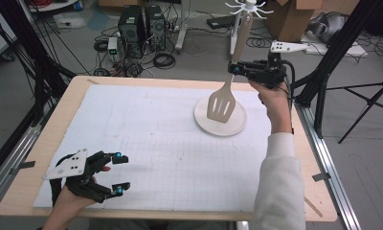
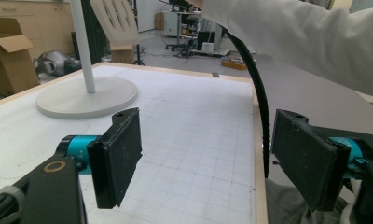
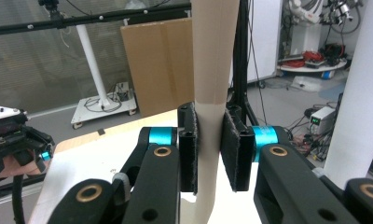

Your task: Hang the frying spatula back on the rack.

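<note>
Toward the upper right of the high view, the right gripper (image 1: 233,68) pinched the handle of a pale wooden slotted spatula (image 1: 223,102), holding it nearly upright above the far right part of the bench (image 1: 50,139). Its slotted blade hung just over the round white base (image 1: 237,125) of a stand, whose white pole (image 2: 83,51) rose from that base in the left gripper view. Whether the blade touched the base could not be told. At the top of the stand, a ring of white hooks (image 1: 249,6) sat close to the upper end of the handle.

From the right gripper view, the two padded fingers (image 3: 188,149) pressed on either side of the spatula's flat handle, which ran straight up through the middle of the frame.

At the lower left of the high view, the left gripper (image 1: 118,173) rested low over a white gridded mat (image 1: 170,158) that covered most of the bench, well apart from the spatula. Its fingers (image 2: 117,156) stood spread wide with nothing between them. A white sleeve (image 1: 280,182) reached up the right side of the high view to the hand on the right gripper.
</note>
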Tool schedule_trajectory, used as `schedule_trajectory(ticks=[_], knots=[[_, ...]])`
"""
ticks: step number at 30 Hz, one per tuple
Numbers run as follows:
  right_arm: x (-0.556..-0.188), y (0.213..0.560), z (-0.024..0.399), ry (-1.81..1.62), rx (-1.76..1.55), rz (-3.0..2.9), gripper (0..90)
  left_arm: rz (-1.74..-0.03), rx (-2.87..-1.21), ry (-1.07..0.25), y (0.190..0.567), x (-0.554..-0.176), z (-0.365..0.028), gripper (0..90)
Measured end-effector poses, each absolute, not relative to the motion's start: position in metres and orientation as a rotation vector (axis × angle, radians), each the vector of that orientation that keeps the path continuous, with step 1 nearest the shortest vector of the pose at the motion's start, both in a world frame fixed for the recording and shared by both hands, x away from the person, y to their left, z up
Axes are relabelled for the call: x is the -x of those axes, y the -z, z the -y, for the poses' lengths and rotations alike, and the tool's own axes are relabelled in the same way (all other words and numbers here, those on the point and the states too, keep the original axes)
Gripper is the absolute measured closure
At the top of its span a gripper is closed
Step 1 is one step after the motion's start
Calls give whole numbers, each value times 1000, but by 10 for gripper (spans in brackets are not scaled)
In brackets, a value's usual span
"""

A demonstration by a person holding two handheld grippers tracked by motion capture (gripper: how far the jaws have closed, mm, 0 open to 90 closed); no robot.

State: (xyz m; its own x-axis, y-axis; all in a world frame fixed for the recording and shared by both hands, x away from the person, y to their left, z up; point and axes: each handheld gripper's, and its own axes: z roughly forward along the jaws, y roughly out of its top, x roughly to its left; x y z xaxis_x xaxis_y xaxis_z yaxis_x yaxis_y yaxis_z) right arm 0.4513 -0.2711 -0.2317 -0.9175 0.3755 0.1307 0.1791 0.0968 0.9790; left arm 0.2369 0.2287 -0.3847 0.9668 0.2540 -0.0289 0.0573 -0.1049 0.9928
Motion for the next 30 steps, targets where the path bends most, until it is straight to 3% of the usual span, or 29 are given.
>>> schedule_trajectory(ticks=[30], knots=[[-467,235,261,-1793,-686,-2175,774,-234,-1682,-151,389,-236,-227,251]])
